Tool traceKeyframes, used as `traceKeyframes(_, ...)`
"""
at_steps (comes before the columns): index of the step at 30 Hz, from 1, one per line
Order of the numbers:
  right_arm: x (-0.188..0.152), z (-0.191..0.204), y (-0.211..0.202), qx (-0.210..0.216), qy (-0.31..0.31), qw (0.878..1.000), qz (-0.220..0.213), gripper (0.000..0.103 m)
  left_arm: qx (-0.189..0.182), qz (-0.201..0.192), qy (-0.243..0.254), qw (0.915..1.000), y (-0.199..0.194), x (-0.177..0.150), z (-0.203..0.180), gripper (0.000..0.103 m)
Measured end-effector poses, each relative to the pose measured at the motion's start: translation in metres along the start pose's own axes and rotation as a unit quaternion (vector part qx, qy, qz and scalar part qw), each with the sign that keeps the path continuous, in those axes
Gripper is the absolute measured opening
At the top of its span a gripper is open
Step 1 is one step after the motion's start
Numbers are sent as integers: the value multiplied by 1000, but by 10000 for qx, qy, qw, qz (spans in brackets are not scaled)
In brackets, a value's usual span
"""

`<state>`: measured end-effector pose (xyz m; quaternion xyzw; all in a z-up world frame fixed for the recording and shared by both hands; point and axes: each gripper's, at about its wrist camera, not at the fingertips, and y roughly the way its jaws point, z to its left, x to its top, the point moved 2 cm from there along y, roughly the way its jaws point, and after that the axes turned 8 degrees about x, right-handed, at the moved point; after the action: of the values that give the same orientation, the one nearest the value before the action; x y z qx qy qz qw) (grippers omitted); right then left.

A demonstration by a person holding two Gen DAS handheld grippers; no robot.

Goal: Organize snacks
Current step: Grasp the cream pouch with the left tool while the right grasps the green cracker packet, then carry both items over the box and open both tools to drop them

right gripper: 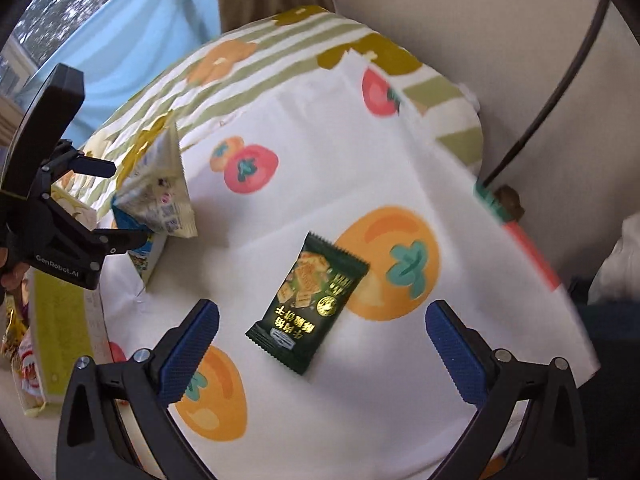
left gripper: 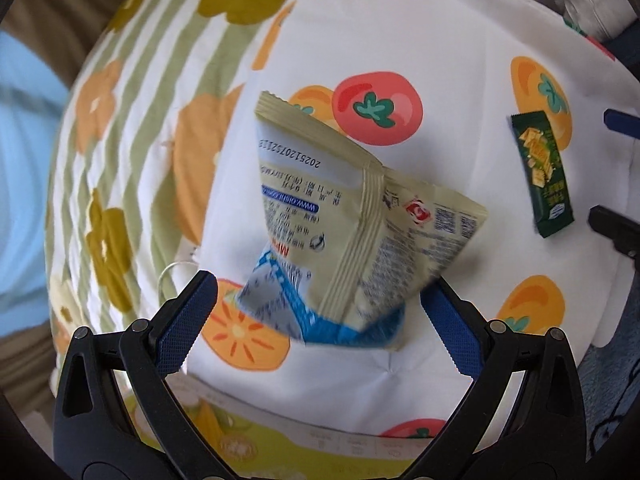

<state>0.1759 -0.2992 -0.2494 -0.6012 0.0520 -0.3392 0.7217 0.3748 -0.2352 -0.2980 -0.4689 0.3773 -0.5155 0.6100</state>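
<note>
Blue ribbed fingers (left gripper: 188,320) on the left gripper (left gripper: 320,308) stand wide apart, and between them sits the cream snack pouch (left gripper: 352,216), crinkly foil with a raised back seam and a blue lower end. Its blue bottom edge lies right at the fingertips, blurred; whether either pad actually touches it I cannot tell, and the wide gap shows no squeeze on the bag.

Over on the right gripper (right gripper: 322,320), same story: textured blue pads (right gripper: 188,344) spread wide, holding nothing. Just ahead of them the dark green snack packet (right gripper: 308,304) lies flat on the cloth, a slim glossy rectangle with zigzag-cut ends and cracker artwork, apart from both fingers.

Underneath it all is a soft white tablecloth (left gripper: 440,40) printed with red and orange persimmons, creased in straight fold lines, laid over a green-striped flowered cloth (left gripper: 120,120).

Now the views differ. The left camera shows the pouch's printed back, date code and barcode panel, and catches the green packet off to the right edge. The right camera shows the left gripper from the side, its black frame reaching in at the pouch, which stands propped up and puffy. It also shows a yellow-green box (right gripper: 60,344) at the left edge with more wrappers beside it, and a black cable (right gripper: 560,80) against the wall.
</note>
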Motion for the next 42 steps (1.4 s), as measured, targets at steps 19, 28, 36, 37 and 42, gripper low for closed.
traceKeyframes(19, -14, 10, 48, -893, 348, 9950, -289, 79, -743, -107, -409, 9963, 17, 17, 11, 62)
traceKeyframes(28, -11, 25, 50, -918, -110, 9946, -467, 48, -816, -110, -763, 9937, 16, 9, 14, 61)
traceKeyframes(36, -8, 19, 43, -611, -201, 9971, -400, 44, -729, -236, -1119, 9908, -5, 3, 16, 61)
traceKeyframes(37, -7, 19, 41, -569, -229, 9973, -403, 44, -704, -266, -1174, 9902, -11, 2, 17, 61)
traceKeyframes(42, -3, 21, 17, -426, -401, 9964, -608, 44, -603, -451, -1487, 9860, -41, -4, 18, 61)
